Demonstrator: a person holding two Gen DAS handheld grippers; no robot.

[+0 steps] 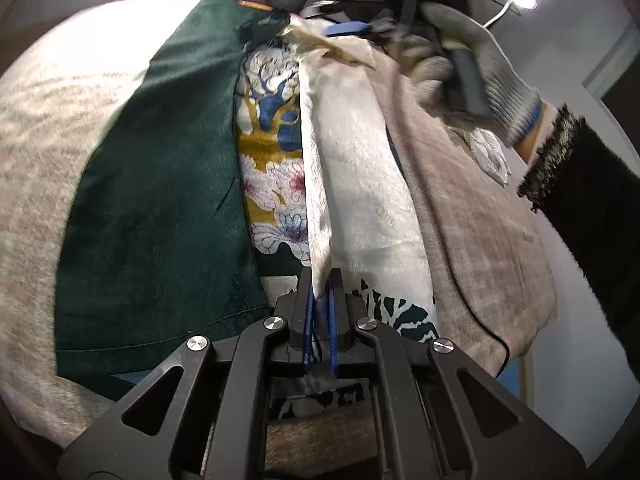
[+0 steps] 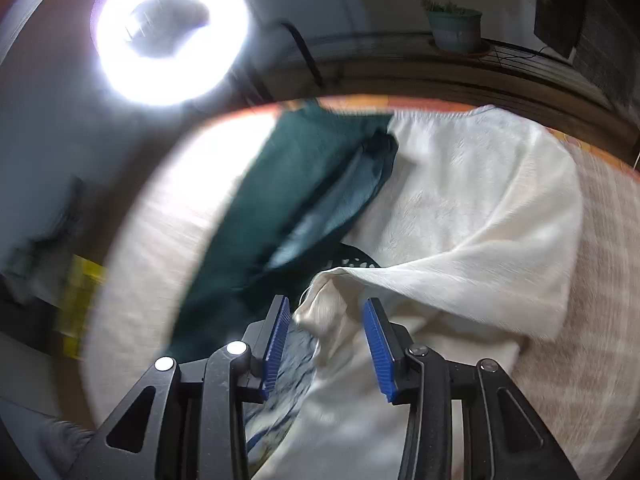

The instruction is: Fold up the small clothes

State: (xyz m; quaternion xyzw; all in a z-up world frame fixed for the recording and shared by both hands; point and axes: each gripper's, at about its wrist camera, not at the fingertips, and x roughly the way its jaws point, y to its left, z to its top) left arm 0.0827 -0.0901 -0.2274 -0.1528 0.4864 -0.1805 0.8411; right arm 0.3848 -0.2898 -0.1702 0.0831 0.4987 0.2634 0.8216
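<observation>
A cream satin garment (image 1: pixel 356 184) with a floral print (image 1: pixel 272 140) is stretched along the round table. My left gripper (image 1: pixel 322 280) is shut on its near fold, the blue pads pinching the cloth. At the far end, a gloved hand (image 1: pixel 480 52) holds my right gripper (image 1: pixel 348 30) over the garment's other end. In the right wrist view, the right gripper (image 2: pixel 326 308) stands open, and a bunched corner of the cream garment (image 2: pixel 460 208) lies loose between its blue pads (image 2: pixel 276 340). A dark green cloth (image 1: pixel 160 200) lies beside the garment, as does a taupe cloth (image 1: pixel 480 220).
The round table (image 1: pixel 40 140) has a beige woven cover and an orange rim (image 2: pixel 440 102). A ring light (image 2: pixel 172 36) glares beyond its edge. A potted plant (image 2: pixel 454 26) sits on a ledge behind. A black sleeve (image 1: pixel 592 208) reaches in from the right.
</observation>
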